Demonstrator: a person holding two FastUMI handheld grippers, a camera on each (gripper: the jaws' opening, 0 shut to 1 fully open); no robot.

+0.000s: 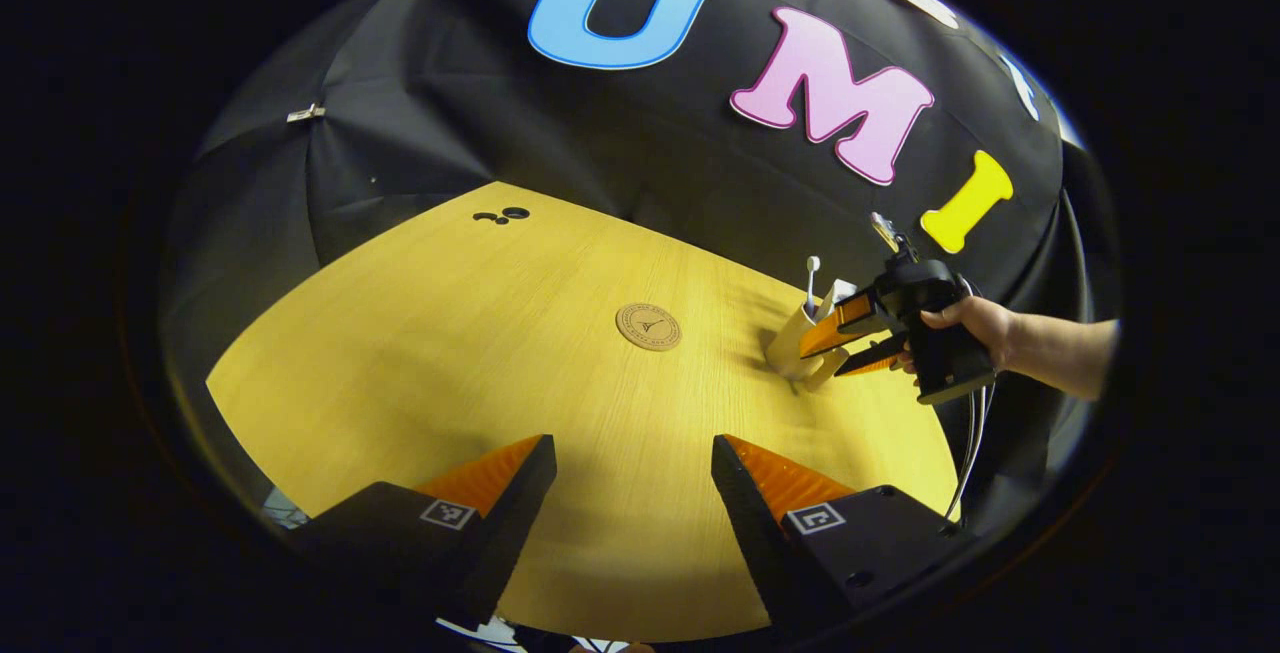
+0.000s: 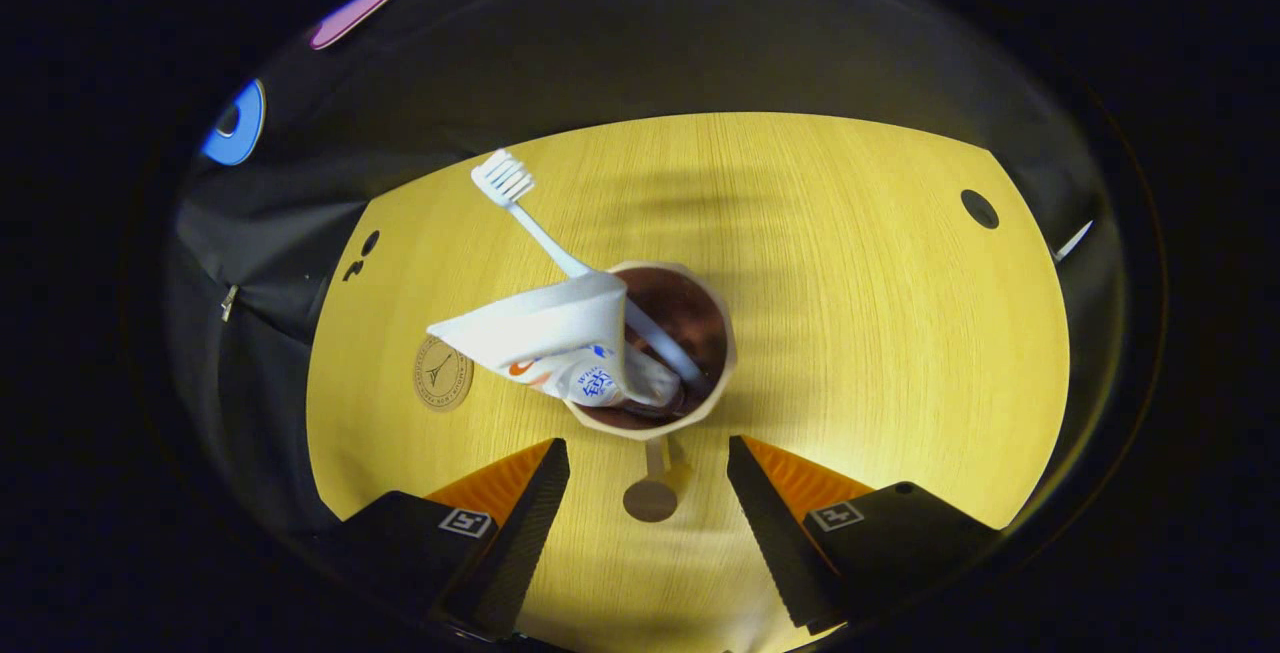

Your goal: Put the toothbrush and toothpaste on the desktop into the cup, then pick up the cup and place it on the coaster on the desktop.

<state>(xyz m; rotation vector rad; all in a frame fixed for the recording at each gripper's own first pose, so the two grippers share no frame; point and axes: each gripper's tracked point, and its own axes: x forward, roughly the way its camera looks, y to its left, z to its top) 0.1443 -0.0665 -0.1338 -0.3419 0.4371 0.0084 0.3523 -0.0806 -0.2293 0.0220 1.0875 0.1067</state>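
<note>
A beige cup (image 2: 722, 358) stands on the yellow wooden table (image 2: 880, 333), holding a white toothbrush (image 2: 540, 228), head up, and a white toothpaste tube (image 2: 560, 333) that leans out to the left. My right gripper (image 2: 648, 463) is open, just above and behind the cup, its fingers flanking the handle side without touching. The round cork coaster (image 2: 443, 373) lies to the cup's left. In the left gripper view the cup (image 1: 795, 348), coaster (image 1: 648, 326) and right gripper (image 1: 850, 341), held by a hand (image 1: 965, 323), sit at the right. My left gripper (image 1: 635, 473) hangs open over bare table.
Cable holes pierce the table (image 1: 450, 363) at its far corner (image 1: 505, 216), and another hole (image 2: 979, 208) lies at the far right in the right gripper view. Black cloth walls close in behind the table edges. White cables (image 1: 970, 453) hang below the hand.
</note>
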